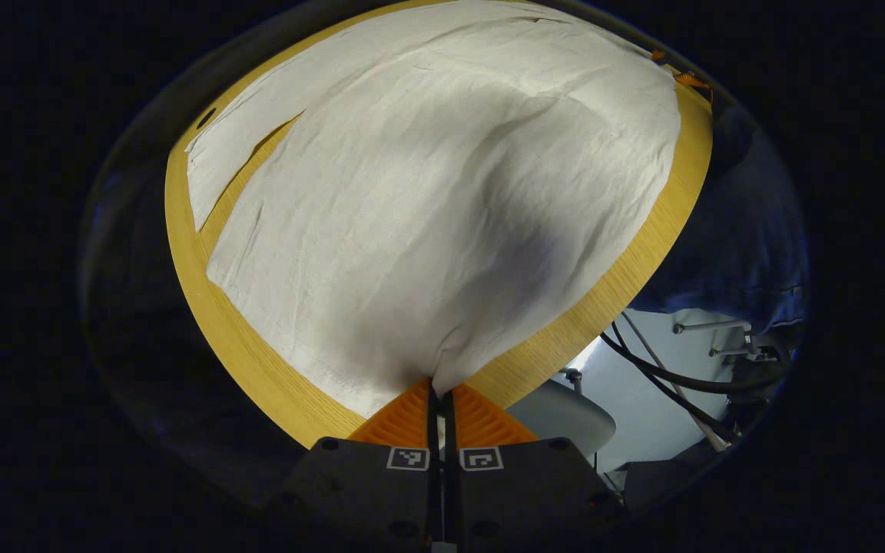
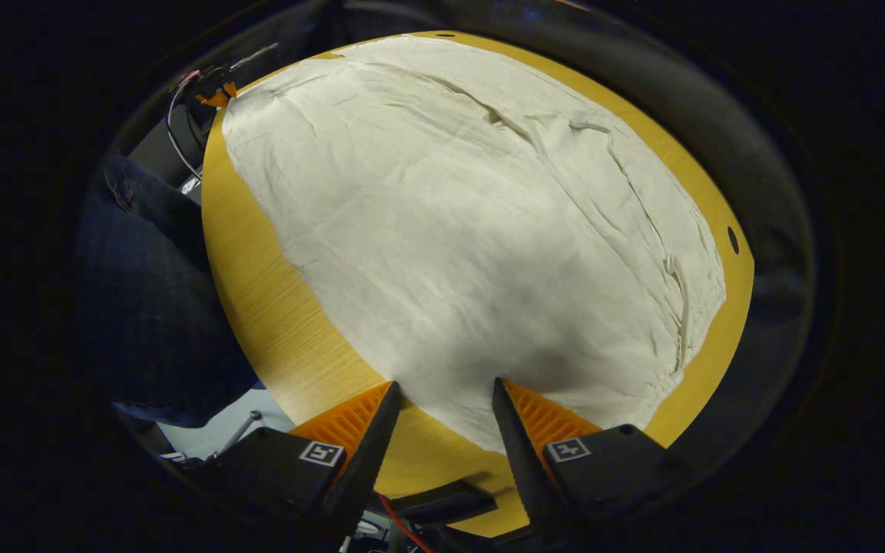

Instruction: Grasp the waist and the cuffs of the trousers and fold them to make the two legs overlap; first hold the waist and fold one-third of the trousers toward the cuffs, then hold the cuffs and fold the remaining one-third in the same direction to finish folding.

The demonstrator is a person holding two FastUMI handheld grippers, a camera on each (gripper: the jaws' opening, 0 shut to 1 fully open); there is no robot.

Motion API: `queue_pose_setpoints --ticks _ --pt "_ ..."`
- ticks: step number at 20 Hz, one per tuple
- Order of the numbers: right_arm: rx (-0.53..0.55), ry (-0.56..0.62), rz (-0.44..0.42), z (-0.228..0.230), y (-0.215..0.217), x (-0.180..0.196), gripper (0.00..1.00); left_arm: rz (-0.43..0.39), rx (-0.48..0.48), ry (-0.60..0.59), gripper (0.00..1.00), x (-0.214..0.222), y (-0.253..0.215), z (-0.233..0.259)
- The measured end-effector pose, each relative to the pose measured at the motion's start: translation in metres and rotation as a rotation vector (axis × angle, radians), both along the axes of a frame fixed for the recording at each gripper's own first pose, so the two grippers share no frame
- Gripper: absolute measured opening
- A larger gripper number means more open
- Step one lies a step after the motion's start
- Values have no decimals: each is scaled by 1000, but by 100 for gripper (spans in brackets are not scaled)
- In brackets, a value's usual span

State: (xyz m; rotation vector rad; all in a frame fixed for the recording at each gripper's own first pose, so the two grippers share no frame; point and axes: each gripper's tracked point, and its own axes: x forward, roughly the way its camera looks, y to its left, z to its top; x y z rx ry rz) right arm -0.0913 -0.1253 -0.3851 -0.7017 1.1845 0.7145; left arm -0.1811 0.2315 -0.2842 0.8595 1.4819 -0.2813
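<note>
Pale cream trousers (image 1: 442, 192) lie spread over a round yellow wooden table (image 1: 258, 376). In the left gripper view my left gripper (image 1: 440, 388) is shut on a corner of the trousers at the near table edge, and the cloth rises into the closed fingers. In the right gripper view the same trousers (image 2: 473, 223) cover most of the table (image 2: 273, 307). My right gripper (image 2: 446, 395) stands open just over the near edge of the cloth, one finger beside the hem and one above it. The other gripper (image 2: 216, 98) shows small at the far left edge.
A person's dark blue trouser leg (image 2: 143, 292) stands beside the table on the left of the right gripper view. Black cables (image 1: 665, 376) and a grey stool seat (image 1: 565, 411) lie below the table edge. A small hole (image 2: 733, 240) marks the tabletop rim.
</note>
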Motion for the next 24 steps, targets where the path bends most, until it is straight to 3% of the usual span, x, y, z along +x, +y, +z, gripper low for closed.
queue_pose_setpoints --ticks 5,7,9,15,20,24 --pt "-27 1 -23 1 -2 4 65 0 -7 -1 0 0 0 0" --pt "-43 -37 -32 2 -6 13 34 -2 -9 -1 0 0 0 0" --pt "-49 -49 -35 2 -6 13 13 -4 -9 1 0 0 1 0" --pt "-51 -55 -67 4 -8 12 6 -14 -14 1 0 0 0 0" --pt "-53 -156 -45 7 -6 15 3 -24 -14 4 0 0 2 -2" --pt "-30 -221 -149 12 -7 20 3 -51 0 6 0 2 1 1"
